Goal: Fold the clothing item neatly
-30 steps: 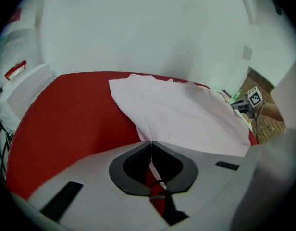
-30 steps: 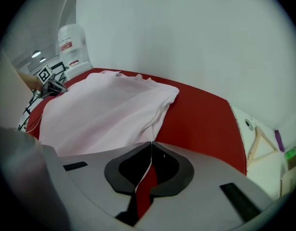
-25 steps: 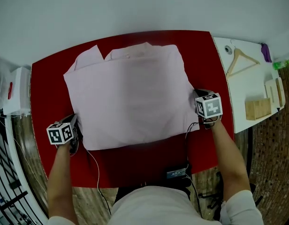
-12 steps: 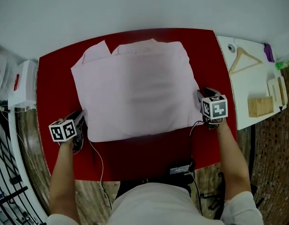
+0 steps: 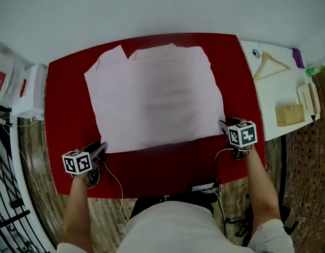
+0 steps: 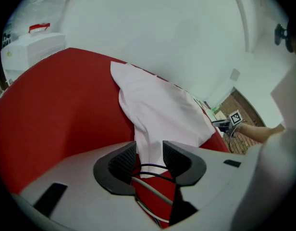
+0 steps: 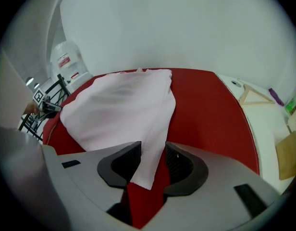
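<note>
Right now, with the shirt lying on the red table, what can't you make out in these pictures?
Shirt underside: head view, covered by its own cloth.
Purple thing on the white side table: head view, too small to name.
White box: head view, too blurred to identify.
Water bottle label: right gripper view, print too small.
</note>
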`<action>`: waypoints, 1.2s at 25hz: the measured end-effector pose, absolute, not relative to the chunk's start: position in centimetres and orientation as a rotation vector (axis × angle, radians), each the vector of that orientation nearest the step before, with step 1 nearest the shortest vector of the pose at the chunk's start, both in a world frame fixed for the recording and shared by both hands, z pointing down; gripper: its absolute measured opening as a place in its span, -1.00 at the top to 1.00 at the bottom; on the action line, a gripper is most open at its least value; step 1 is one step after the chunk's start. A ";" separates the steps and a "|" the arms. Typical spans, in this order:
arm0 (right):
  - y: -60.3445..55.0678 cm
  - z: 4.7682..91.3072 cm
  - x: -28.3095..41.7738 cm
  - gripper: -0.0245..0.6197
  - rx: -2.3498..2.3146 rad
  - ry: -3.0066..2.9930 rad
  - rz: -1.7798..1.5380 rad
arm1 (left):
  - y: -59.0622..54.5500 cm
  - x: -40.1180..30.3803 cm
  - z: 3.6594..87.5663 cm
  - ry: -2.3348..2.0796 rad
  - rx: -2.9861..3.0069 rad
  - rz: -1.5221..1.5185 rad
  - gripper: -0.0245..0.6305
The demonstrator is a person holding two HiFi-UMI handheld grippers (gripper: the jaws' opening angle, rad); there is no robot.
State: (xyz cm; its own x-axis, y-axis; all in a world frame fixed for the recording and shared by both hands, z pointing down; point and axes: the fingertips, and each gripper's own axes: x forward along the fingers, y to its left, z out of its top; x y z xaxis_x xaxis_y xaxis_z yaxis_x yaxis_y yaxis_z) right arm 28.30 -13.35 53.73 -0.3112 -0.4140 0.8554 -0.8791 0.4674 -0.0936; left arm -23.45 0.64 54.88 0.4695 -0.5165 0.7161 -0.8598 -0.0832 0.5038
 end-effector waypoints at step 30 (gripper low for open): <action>-11.0 55.4 32.8 0.87 1.218 -1.734 0.803 | 3.2 -24.2 56.9 -1.167 1.683 0.390 0.85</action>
